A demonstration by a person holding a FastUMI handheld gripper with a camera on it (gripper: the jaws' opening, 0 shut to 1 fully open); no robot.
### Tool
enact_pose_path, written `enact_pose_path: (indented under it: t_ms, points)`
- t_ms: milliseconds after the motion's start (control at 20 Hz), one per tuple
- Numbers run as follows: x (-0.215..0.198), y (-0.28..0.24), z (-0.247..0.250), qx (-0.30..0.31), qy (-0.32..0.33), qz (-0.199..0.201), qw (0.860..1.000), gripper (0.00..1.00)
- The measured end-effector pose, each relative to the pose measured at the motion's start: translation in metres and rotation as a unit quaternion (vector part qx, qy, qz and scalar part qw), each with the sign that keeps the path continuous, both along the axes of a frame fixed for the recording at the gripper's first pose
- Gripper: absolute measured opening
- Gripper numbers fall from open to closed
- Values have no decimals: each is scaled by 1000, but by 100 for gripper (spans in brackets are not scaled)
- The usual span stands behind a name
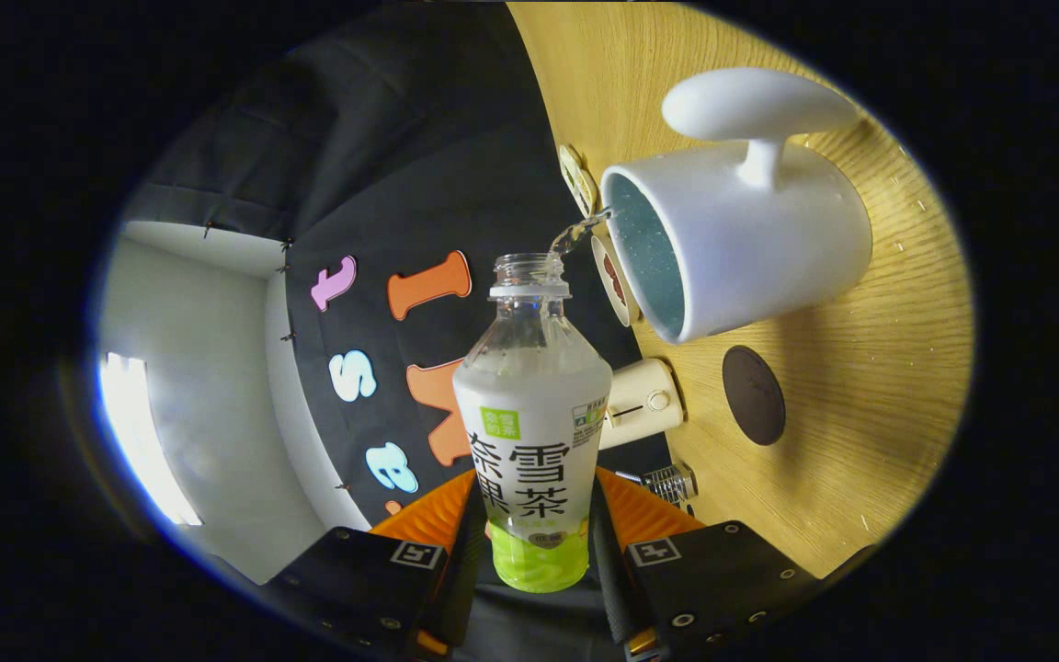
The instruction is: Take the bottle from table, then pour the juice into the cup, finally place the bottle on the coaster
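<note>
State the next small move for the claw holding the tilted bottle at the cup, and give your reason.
Probably hold the tilt a moment longer. The claw is shut on the bottle, and a thin stream runs from its open neck over the cup rim. Liquid remains in the bottle. Only after that would I level it and carry it to the dark round coaster.

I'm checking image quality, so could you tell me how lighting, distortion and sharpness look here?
Gripper view: fisheye bends the table edge; a bright patch glares beyond the bottle, sharp in the gripper; cup and coaster cast soft shadows.
</note>
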State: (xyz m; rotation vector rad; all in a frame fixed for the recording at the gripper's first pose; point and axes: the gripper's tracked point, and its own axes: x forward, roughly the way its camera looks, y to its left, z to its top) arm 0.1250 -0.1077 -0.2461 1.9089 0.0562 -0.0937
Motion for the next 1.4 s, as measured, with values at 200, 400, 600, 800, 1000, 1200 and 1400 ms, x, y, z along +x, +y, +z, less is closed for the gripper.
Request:
enact_pose_path:
  t_ms: [200,400,600,800,1000,1200,1400]
  points:
    - [2,3,4,13,-4,-1,1000,58]
    - [2,4,10,22,-9,-4,1000,58]
    - [1,7,13,33,-12,-8,999,58]
    - [2,6,16,48,-15,-13,999,58]
    - [3,7,19,62,-15,-19,998,58]
    - [6,5,20,74,-19,-26,997,58]
    - [7,3,19,90,-19,-35,995,58]
